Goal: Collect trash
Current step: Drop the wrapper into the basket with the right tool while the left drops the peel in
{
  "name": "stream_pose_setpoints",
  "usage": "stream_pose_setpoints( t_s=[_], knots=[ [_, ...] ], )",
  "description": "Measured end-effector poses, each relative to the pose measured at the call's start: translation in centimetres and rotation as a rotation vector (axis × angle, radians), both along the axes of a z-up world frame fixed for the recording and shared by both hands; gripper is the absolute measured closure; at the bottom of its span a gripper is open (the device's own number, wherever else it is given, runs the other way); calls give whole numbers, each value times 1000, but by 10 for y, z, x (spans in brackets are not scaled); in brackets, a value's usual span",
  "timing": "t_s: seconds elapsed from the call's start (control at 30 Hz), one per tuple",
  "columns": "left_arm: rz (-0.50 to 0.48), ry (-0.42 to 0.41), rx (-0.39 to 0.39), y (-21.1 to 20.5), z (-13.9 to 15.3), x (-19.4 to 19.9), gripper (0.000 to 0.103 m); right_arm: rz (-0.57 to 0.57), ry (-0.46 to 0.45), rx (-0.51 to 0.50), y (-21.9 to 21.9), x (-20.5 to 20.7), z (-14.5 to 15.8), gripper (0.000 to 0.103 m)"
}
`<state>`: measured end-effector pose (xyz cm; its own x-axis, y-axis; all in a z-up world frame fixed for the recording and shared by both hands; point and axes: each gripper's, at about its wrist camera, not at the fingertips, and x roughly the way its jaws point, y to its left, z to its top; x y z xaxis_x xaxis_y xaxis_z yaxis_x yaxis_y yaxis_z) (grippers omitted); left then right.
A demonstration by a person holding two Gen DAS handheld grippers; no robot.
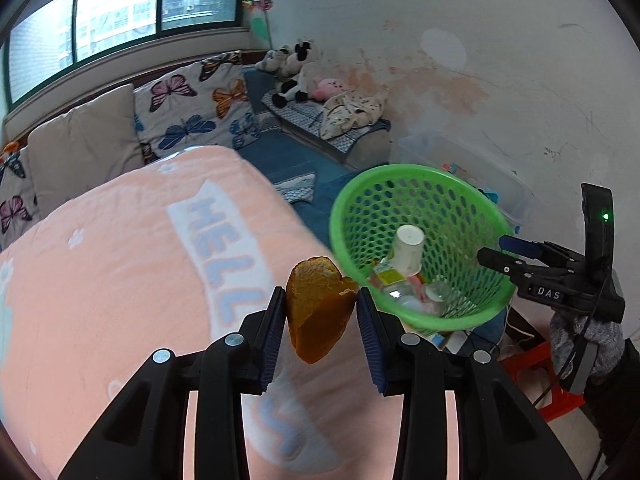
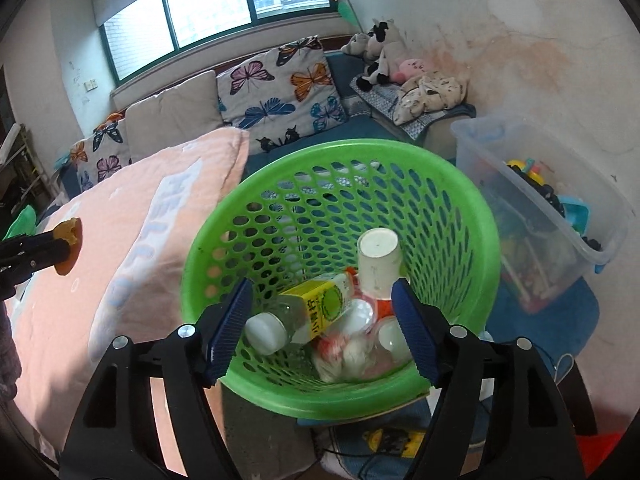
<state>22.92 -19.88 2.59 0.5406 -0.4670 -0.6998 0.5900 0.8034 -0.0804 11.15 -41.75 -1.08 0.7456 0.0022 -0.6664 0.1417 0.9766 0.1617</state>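
Over the peach-pink bed blanket [image 1: 120, 260], my left gripper [image 1: 321, 316] fingers clench one orange, curled fruit peel [image 1: 318, 312], held short of the green perforated plastic basket [image 2: 340, 160], presumably for dropping in. My right gripper [image 2: 322, 328] hangs spread wide, empty, above the rim. Basket contents: one white paper cup [image 2: 378, 266], one clear yellow-labelled bottle [image 2: 304, 314], assorted wrappers, uncountable.

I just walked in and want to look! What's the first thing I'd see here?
The bright green basket full of trash, with a white cup and a bottle inside, right under the open right gripper. Next, the orange peel pinched in the left gripper, above the pink blanket.
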Motion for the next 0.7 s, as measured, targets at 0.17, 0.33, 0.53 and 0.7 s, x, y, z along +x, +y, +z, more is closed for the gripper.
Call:
stream_pose_setpoints(
  t_s=[0.17,0.33,0.53,0.7],
  knots=[
    [-29,5,10,-24,0,1,67,-5,-15,4,-9,-9,4,31],
    [-64,11,25,-54,-2,4,67,-14,-32,20,-17,-23,8,27],
    [-92,41,48,-88,-12,8,67,-25,-40,42,-23,-39,10,24],
    [-112,74,51,-112,-20,9,67,-37,-41,49,-28,-50,8,24]
  ],
)
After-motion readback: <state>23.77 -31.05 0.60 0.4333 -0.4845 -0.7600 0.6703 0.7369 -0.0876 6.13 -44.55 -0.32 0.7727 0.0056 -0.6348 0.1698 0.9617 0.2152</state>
